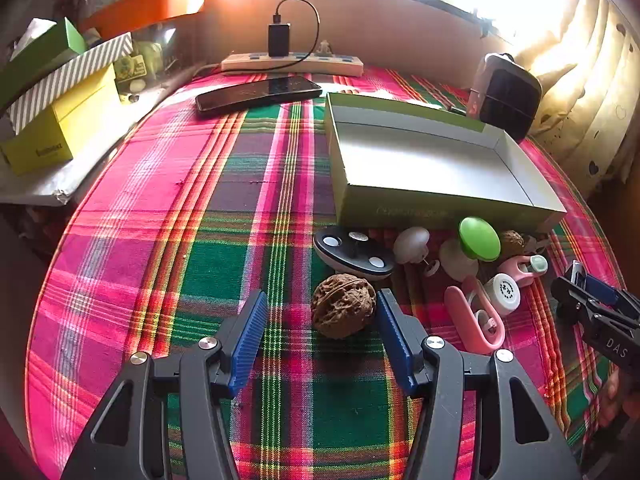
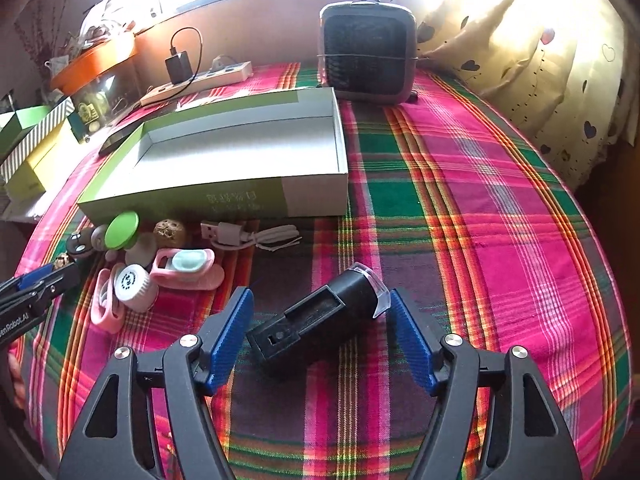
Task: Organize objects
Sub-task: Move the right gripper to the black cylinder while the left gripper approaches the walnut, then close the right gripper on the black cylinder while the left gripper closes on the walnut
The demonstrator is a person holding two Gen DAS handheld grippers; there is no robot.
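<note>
1. Left gripper (image 1: 322, 320): jaws spread wide, pointing down at the plaid cloth (image 1: 240, 200). Walnut (image 1: 343, 306) sits between the blue pads, hard up against the right-side pad (image 1: 394, 340); clear gap to the left-side pad. Not clamped.
2. Right gripper (image 2: 322, 328): jaws apart, not gripping. Black device w/ clear cap (image 2: 320, 320) lies on the cloth between them, tilted diagonally, clear cap end just beside the right-side pad, maybe touching, can't tell. Left-side pad well clear.
3. Open green box (image 2: 224, 196): white inside, nothing in it visible, sits mid-table behind the clutter.
4. Clutter pile along the box's near wall: green round knob (image 1: 479, 238), white knob (image 1: 412, 245), black oval w/ white dots (image 1: 352, 254), 2nd walnut (image 1: 511, 243), white round cap (image 1: 503, 294), pink clip-type item (image 1: 476, 320), pink/mint item (image 2: 186, 268), white USB cable (image 2: 248, 236).
5. Back of table: phone (image 1: 258, 94) lying flat, power strip (image 1: 292, 63) w/ black charger (image 1: 279, 39) plugged in, small dark fan/heater unit (image 2: 366, 54) beside the box's far corner.
6. Left edge: stacked yellow/striped/green boxes (image 1: 60, 92). Right edge: curtain (image 2: 540, 80).
</note>
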